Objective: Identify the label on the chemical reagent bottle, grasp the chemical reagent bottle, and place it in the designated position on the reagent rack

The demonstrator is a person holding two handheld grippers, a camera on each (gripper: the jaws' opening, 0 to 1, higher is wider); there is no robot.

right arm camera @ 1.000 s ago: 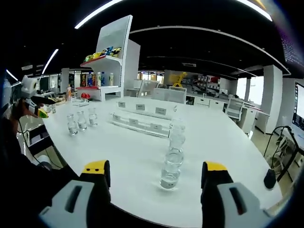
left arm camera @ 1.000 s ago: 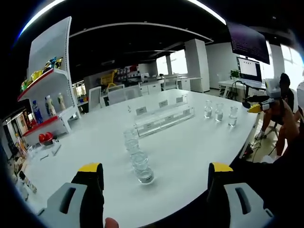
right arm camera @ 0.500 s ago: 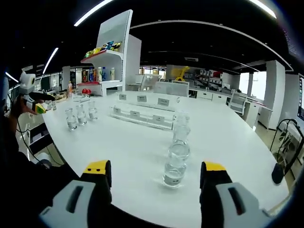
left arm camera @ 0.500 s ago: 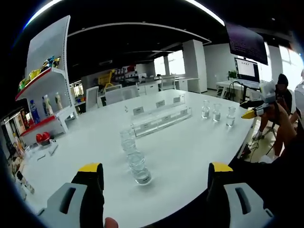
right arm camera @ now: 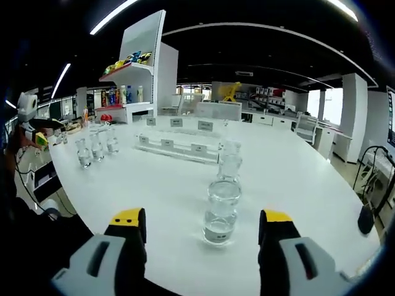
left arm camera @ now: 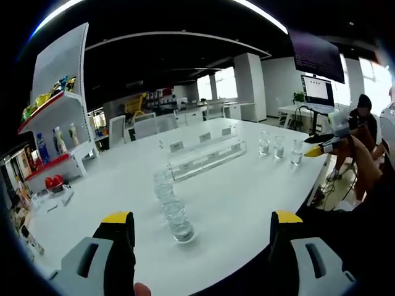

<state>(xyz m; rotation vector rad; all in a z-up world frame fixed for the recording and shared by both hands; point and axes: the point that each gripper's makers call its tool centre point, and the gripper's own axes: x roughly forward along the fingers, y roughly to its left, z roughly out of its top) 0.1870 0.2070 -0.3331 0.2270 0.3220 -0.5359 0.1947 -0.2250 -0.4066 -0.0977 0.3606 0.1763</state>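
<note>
Both my left gripper (left arm camera: 202, 226) and right gripper (right arm camera: 201, 222) hang spread wide and empty over the white table (right arm camera: 296, 185), a row of clear reagent bottles (right arm camera: 220, 209) just ahead, reagent rack (right arm camera: 176, 147) beyond.

Clear glass reagent bottles (right arm camera: 220, 217) stand upright in a row on the white table, one behind the other. Their labels are too small to read. Three more small bottles (left arm camera: 279, 147) stand side by side near the table's edge. The clear reagent rack (right arm camera: 174, 147) sits farther back, long and low, with small white tags along it.
</note>
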